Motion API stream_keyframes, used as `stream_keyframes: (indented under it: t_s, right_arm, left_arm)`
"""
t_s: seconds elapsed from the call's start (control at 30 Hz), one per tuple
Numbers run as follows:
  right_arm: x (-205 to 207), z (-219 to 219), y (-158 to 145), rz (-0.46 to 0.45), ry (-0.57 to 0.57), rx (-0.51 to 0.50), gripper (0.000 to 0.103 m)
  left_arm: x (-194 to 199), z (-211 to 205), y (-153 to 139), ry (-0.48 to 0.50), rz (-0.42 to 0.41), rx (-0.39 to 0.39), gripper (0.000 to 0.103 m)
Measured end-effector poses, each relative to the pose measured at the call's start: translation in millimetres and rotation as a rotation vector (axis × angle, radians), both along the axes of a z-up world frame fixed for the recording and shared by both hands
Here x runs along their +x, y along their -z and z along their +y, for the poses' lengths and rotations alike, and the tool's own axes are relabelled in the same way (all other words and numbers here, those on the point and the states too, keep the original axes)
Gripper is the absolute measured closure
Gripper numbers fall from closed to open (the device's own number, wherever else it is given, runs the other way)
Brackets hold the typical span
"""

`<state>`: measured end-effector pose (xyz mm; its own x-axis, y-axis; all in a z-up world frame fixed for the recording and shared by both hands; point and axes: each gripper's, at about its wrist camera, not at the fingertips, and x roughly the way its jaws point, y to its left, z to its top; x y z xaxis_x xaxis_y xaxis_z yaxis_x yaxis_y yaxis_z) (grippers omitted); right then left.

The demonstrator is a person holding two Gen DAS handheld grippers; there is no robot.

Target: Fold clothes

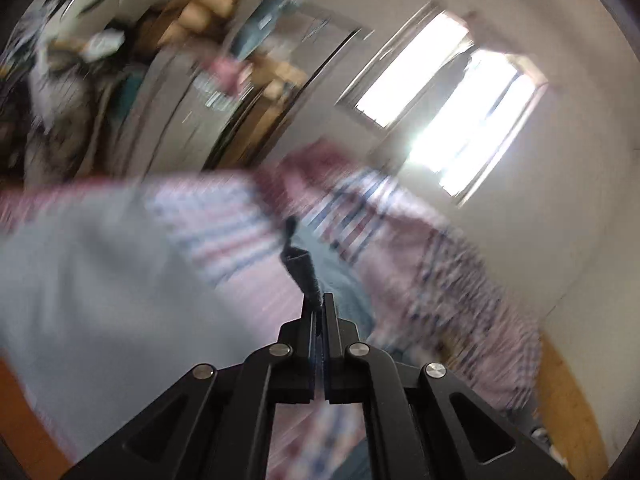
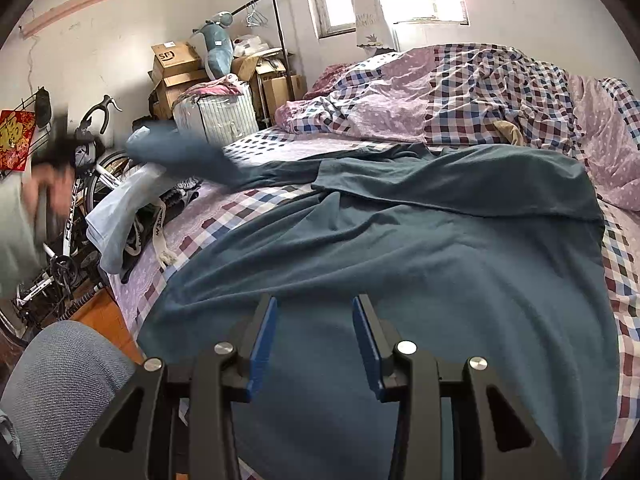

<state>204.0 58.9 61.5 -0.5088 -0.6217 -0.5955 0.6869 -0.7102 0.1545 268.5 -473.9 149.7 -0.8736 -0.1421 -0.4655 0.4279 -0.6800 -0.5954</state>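
Observation:
A dark teal long-sleeved garment (image 2: 400, 248) lies spread on the checked bed sheet (image 2: 256, 148), its far part folded over. Its left sleeve (image 2: 188, 156) is lifted off the bed towards the left, blurred by motion. My left gripper (image 1: 318, 300) is shut on a dark teal strip of that garment (image 1: 304, 272), held up in the air; this view is heavily blurred. My right gripper (image 2: 314, 304) is open and empty, just above the near part of the garment.
A rumpled checked and dotted quilt (image 2: 480, 92) fills the far right of the bed. Pale blue and black clothes (image 2: 132, 216) lie at the bed's left edge. A bicycle (image 2: 76, 208), suitcase (image 2: 216, 116) and cardboard boxes (image 2: 176, 64) stand left of the bed.

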Motion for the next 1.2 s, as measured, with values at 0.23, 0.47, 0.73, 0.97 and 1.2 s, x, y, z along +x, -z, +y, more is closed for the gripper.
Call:
stream_keyframes:
  t_s: [0.23,0.47,0.73,0.97,1.2]
  right_arm:
    - [-1,-5,7,-0.020,-0.006,0.013,0.061]
    - [1,-8,10,-0.027,-0.015,0.018,0.061]
    - [1,-12,14,-0.030,-0.022,0.033,0.061]
    - [-7,-4,10,-0.038,0.009,0.009,0.061]
    - [-26,17,8,-0.095,0.087,-0.060,0.061]
  left_arm:
    - [57,-10,104,-0.107,-0.144,0.139,0.101]
    - [84,-19,90,-0.160,-0.103,0.147,0.065]
    - [16,-26,47,-0.052,-0.120,0.221,0.036]
    - [-50,-29,19,-0.018,-0.312,-0.027,0.035]
    - [-78,-30,32,0.045,-0.414,-0.148,0.036]
